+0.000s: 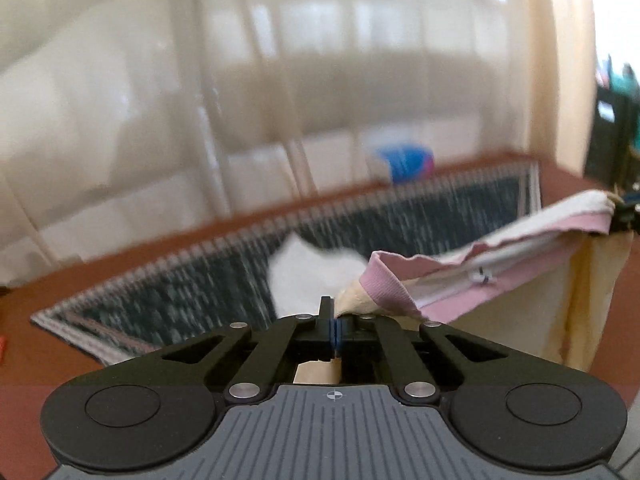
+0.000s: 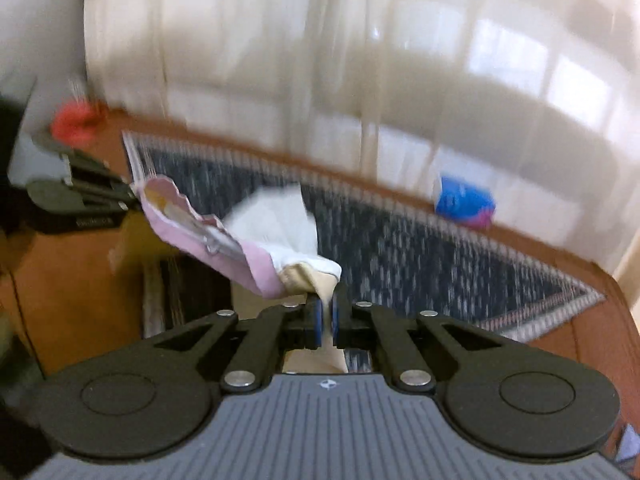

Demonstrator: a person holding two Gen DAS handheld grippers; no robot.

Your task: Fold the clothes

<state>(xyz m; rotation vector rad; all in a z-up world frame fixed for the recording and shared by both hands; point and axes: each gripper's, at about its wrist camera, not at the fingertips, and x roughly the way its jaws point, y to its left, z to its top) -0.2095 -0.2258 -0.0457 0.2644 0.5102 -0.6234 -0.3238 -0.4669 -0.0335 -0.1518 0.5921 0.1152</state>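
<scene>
A cream garment with a pink waistband [image 1: 400, 292] hangs stretched in the air between my two grippers. In the left wrist view my left gripper [image 1: 334, 326] is shut on one end of the waistband, and the cloth runs off to the right to my right gripper [image 1: 624, 216] at the frame's edge. In the right wrist view my right gripper [image 2: 326, 314] is shut on cream fabric at the garment's [image 2: 256, 264] other end. There the pink band leads left to the left gripper [image 2: 100, 200]. The lower part of the garment drops out of sight below the fingers.
A dark blue patterned rug [image 1: 200, 280] lies on the reddish-brown floor [image 1: 48, 344] below. A blue box [image 1: 408, 160] stands by pale curtains [image 1: 160, 100] at the back. A red object [image 2: 74, 122] sits at the far left of the right wrist view. Both views are blurred.
</scene>
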